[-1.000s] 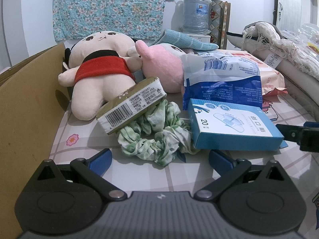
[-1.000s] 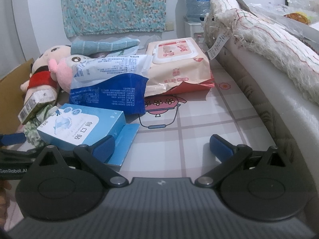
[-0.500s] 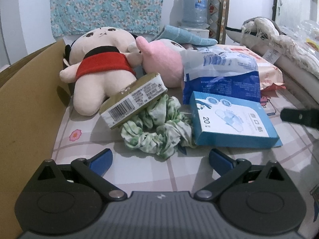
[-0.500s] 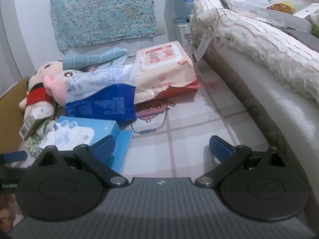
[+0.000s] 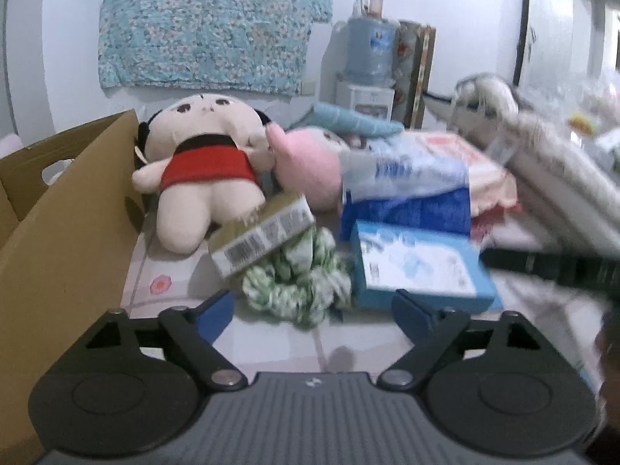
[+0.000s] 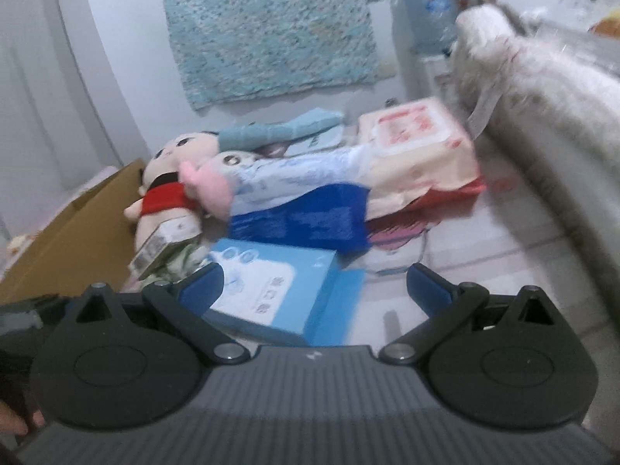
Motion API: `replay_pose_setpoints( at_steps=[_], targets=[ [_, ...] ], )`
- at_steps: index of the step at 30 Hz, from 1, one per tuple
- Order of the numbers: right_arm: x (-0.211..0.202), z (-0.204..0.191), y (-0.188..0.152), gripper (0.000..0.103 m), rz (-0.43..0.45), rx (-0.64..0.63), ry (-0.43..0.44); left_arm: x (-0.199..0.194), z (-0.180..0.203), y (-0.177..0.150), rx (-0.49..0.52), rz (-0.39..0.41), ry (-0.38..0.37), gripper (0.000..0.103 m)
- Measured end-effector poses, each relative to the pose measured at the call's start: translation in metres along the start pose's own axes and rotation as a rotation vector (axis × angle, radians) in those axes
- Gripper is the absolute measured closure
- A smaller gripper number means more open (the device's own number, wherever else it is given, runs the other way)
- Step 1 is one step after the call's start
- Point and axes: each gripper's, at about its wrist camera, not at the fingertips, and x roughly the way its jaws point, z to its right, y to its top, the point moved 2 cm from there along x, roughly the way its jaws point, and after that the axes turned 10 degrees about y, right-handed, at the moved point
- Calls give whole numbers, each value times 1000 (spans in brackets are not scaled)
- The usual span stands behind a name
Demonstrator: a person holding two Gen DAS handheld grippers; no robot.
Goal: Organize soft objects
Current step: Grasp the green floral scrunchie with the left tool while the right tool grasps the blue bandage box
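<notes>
Left tool (image 5: 312,312) spread wide, jaws just narrowing a little — nothing between them; hovers just short of green scrunchie (image 5: 296,290) on the tiled counter (image 5: 271,345). Scrunchie pinned under a barcoded carton (image 5: 263,238), beside blue box (image 5: 418,265). Plush doll (image 5: 209,170) and pink plush (image 5: 310,170) behind, near cardboard box (image 5: 58,240). Right tool (image 6: 314,283) released, empty — blue box just ahead.

Dim, cool indoor light; both fisheye views motion-blurred, edges bent and dark.
</notes>
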Motion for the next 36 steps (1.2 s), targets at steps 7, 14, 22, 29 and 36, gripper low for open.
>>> replay_pose_setpoints(
  at_steps=[7, 14, 22, 29, 36],
  targets=[
    [19, 7, -9, 2, -83, 136, 96, 0, -15, 13, -110, 27, -115, 36],
    [43, 14, 0, 9, -87, 212, 146, 21, -19, 10, -104, -47, -113, 53],
    [53, -3, 7, 36, -188, 111, 33, 37, -17, 7, -55, -56, -114, 53],
    [37, 4, 5, 35, -216, 152, 46, 53, -22, 8, -167, -200, -291, 72],
    [21, 13, 6, 34, -245, 132, -4, 42, -5, -9, -194, -271, -453, 74]
  ],
)
